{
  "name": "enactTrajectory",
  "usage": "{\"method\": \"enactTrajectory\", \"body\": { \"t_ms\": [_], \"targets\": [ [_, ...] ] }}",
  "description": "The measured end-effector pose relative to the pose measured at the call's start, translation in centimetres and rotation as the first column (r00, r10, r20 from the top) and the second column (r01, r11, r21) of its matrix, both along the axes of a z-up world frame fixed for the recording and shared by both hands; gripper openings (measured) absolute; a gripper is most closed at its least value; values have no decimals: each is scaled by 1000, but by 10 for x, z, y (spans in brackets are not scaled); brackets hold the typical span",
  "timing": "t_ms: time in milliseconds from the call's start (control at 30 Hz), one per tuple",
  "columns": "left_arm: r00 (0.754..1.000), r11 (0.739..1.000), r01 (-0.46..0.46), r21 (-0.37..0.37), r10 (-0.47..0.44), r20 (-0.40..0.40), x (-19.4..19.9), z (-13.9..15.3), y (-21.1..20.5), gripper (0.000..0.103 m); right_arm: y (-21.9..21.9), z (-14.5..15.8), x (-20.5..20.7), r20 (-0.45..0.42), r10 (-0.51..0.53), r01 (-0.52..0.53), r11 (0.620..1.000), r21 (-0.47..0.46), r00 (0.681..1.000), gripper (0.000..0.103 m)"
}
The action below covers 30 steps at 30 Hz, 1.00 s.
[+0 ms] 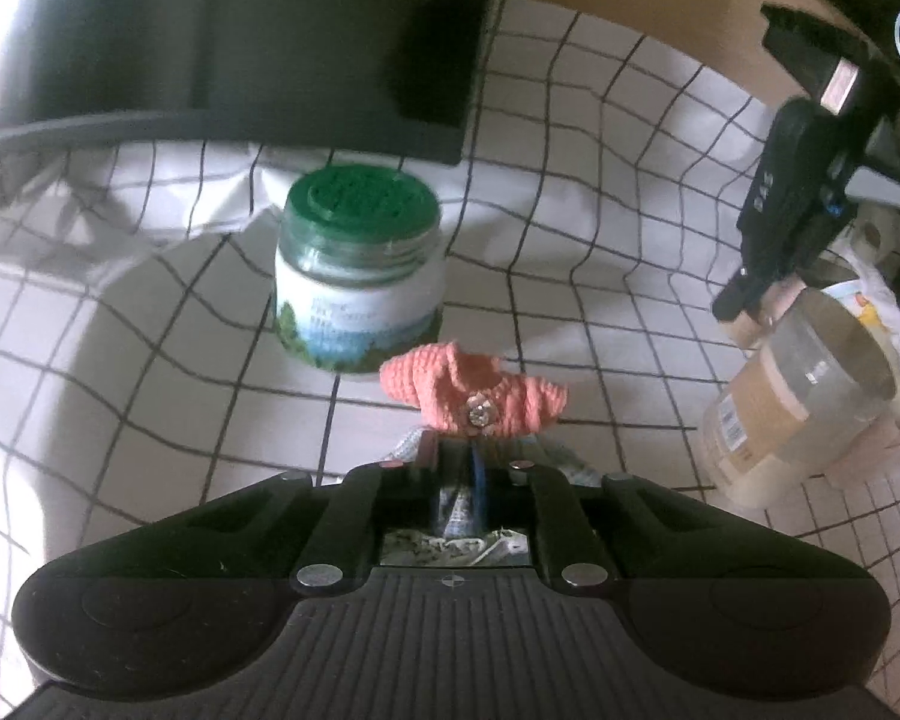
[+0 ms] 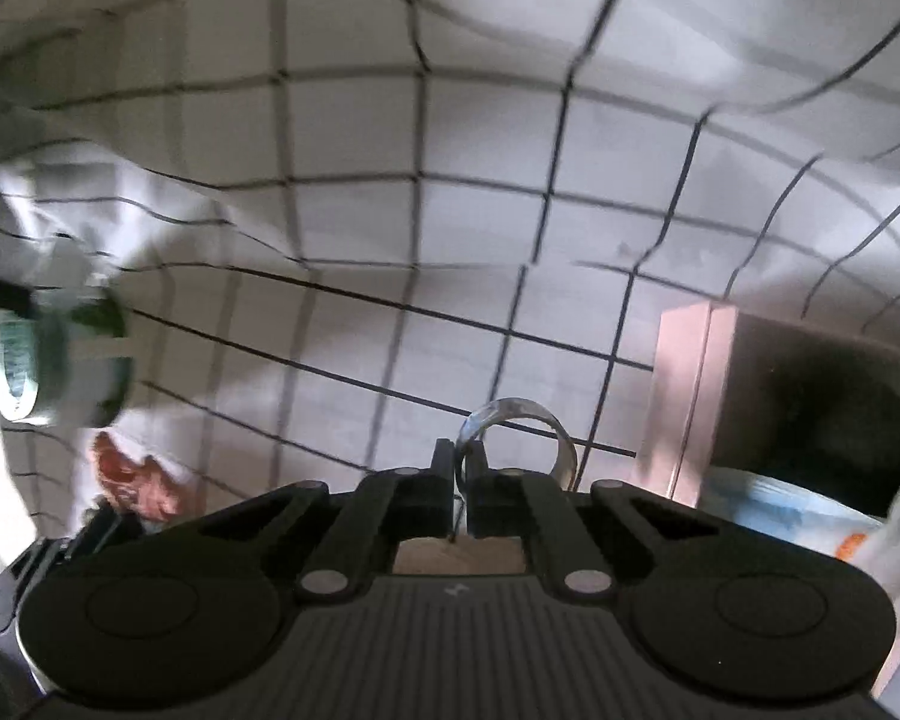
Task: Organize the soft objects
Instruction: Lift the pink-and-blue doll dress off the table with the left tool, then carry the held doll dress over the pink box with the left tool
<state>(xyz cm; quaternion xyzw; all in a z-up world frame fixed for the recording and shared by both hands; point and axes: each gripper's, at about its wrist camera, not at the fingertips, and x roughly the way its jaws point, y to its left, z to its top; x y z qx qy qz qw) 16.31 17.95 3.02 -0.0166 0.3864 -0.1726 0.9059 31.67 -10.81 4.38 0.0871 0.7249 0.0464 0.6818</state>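
Nearest the left wrist camera, the left gripper [image 1: 459, 468] is clamped on a small soft item, a pink knitted doll top [image 1: 471, 399] over pale fabric, held just above the checked tablecloth [image 1: 150, 360], apparently for stowing. A green-lidded jar [image 1: 357, 267] stands beyond it, mid-cloth. Towards the cloth's right edge, the right gripper [image 2: 463, 468] is closed on the rim of a clear open jar [image 1: 810, 396], tilted, probably to receive it.
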Motion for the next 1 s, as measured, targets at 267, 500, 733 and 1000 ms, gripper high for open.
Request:
{"method": "enactTrajectory", "body": {
  "t_ms": [267, 500, 733, 1000],
  "targets": [
    [994, 999, 34, 41, -38, 99, -18, 39, -15, 12, -3, 69, -17, 147, 2, -10, 998, 56, 989, 3],
    [983, 997, 49, 60, -59, 177, -31, 69, -23, 12, -15, 122, -48, 258, -19, -1, 997, 78, 966, 3],
    [951, 992, 108, 68, -123, 284, -30, 122, -51, 12, -47, 183, -81, 435, -77, 50, 996, 73, 897, 3],
    [915, 951, 302, -69, -269, 301, -19, 162, -132, 12, -106, 248, -149, 683, -167, 194, 980, 38, 711, 3]
  ]
}}
